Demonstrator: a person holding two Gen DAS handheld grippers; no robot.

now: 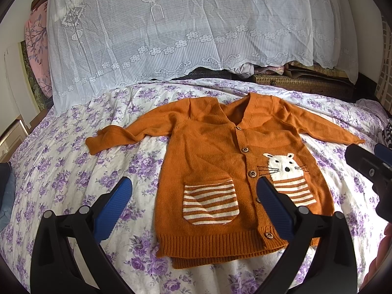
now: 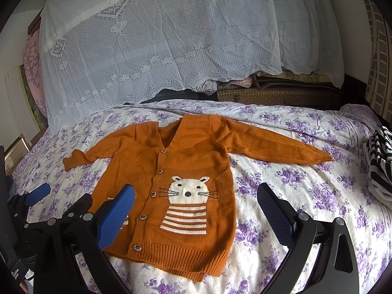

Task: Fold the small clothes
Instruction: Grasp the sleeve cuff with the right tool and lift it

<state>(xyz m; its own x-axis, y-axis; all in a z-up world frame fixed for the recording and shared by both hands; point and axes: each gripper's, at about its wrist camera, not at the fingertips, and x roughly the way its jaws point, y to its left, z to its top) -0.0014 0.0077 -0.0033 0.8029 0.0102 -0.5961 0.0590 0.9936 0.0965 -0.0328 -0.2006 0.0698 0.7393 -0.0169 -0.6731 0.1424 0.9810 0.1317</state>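
While both hand-held grippers hover with fingers spread, the orange cardigan (image 1: 220, 161) lies flat on the bed (image 1: 73, 171).

Buttoned up and face up, it sits mid-bed on the purple-flowered sheet, both sleeves stretched out sideways, its cat motif (image 2: 188, 203) and striped pocket (image 1: 210, 202) showing. The left hand-held gripper (image 1: 193, 208) hangs released above the hem, and the right hand-held gripper (image 2: 196, 210) hangs equally released over the cat side, neither grasping anything. A striped black-and-white cloth (image 2: 379, 161) lies at the bed's right edge, a white lace cover (image 1: 183, 29) behind.
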